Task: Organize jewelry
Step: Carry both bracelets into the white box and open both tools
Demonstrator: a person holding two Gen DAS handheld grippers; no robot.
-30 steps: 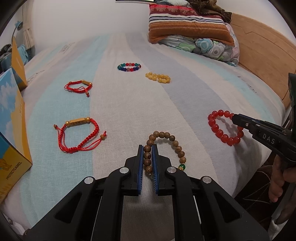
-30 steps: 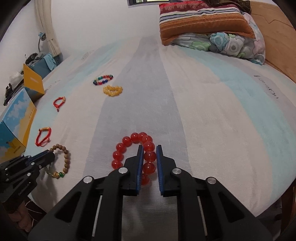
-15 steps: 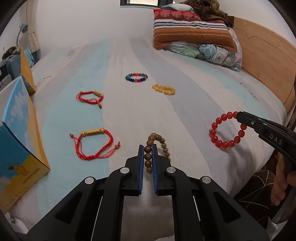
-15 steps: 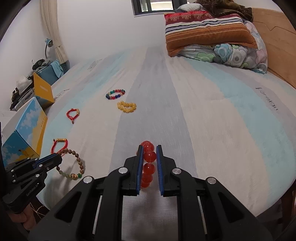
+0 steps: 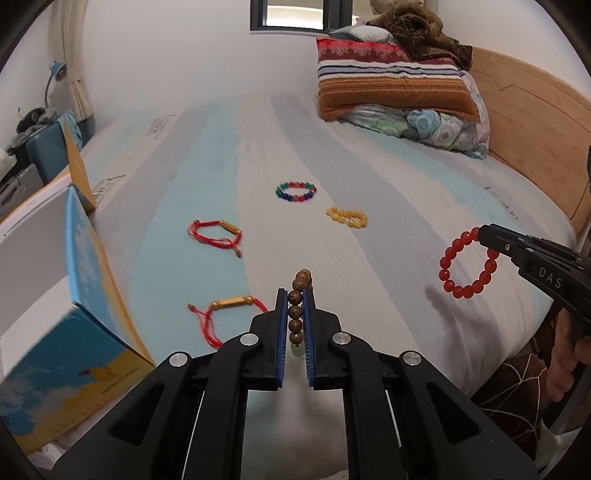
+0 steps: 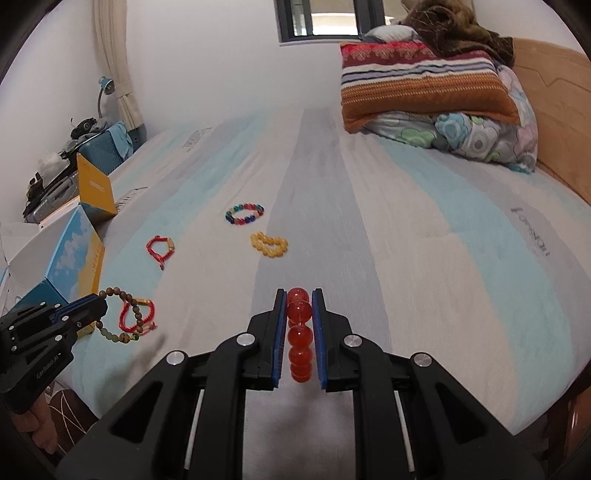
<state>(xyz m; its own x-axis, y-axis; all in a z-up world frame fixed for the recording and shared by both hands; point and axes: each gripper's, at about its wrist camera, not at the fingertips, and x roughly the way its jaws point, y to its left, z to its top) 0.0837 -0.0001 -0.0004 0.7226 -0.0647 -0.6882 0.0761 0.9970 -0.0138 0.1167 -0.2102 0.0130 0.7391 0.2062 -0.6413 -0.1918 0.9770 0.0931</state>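
striped pillow (image 5: 391, 86) atop floral pillow (image 5: 436, 127) | wooden headboard (image 5: 532, 122) | window (image 6: 317, 18) | desk lamp (image 6: 105, 86)

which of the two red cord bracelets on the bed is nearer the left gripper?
The red cord bracelet just left of the left gripper, its gold tube lying level. The other red cord bracelet lies farther up the bed, toward the multicoloured bead bracelet.

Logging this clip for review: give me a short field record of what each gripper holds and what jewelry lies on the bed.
left gripper: shut on wooden bead bracelet
right gripper: shut on red bead bracelet
on bed: multicolour bead bracelet, yellow bead bracelet, two red cord bracelets
beside bed: blue and yellow box
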